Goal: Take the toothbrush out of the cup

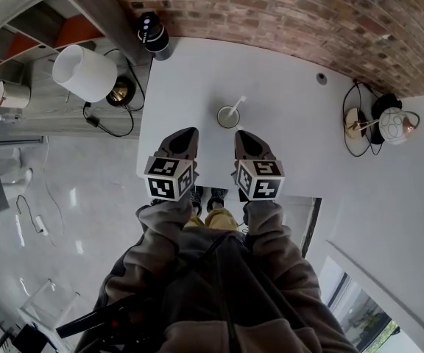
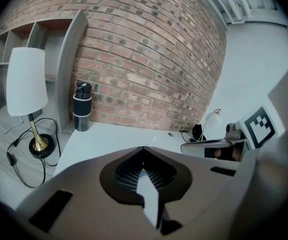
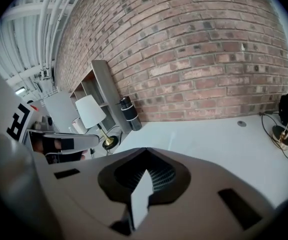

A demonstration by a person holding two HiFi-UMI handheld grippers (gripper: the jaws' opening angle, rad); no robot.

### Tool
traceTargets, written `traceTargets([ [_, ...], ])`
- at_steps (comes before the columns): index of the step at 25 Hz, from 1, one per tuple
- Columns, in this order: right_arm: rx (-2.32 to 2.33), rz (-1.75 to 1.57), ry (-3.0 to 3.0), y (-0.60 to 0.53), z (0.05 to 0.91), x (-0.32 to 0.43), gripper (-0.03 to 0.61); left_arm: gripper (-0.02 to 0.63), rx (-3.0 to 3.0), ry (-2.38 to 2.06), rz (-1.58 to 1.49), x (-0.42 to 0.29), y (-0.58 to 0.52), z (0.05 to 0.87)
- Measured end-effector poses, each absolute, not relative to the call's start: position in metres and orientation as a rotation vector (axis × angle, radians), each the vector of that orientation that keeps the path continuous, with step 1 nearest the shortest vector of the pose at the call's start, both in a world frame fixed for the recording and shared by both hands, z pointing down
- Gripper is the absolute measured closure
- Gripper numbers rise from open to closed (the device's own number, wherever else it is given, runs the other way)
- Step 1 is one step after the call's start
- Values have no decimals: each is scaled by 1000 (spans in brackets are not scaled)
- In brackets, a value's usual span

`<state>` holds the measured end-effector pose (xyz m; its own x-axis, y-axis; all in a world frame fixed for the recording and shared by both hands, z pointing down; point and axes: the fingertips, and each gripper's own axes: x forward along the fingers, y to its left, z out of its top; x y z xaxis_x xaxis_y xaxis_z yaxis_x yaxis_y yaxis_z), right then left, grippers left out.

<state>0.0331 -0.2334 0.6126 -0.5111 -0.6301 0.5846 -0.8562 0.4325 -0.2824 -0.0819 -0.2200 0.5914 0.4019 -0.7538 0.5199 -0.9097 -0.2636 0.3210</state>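
A small white cup stands on the white table in the head view, with a white toothbrush leaning out of it toward the upper right. My left gripper hovers just left of and nearer than the cup, its jaws shut and empty. My right gripper sits just right of and nearer than the cup, also shut and empty. Neither touches the cup. In the left gripper view the left gripper has its jaws meeting in a point, as does the right gripper in the right gripper view. The cup is hidden in both.
A black and grey bottle stands at the table's far left corner by the brick wall. A white-shaded lamp stands left of the table, a round lamp to its right. A cable hole lies far right. The table's near edge runs under the grippers.
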Motion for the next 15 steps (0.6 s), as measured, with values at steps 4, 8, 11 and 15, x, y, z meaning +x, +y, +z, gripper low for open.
traceTargets([
  [4, 1242, 809, -2270, -242, 630, 30, 579, 624, 2056, -1403, 356, -85, -223, 606],
  [8, 1233, 822, -2243, -250, 647, 29, 580, 624, 2030, -1398, 365, -90, -227, 619],
  [11, 1234, 830, -2221, -257, 659, 30, 579, 624, 2016, -1394, 372, -93, -228, 627],
  [15, 1225, 838, -2204, -266, 674, 30, 578, 624, 2005, -1384, 378, -94, -228, 636],
])
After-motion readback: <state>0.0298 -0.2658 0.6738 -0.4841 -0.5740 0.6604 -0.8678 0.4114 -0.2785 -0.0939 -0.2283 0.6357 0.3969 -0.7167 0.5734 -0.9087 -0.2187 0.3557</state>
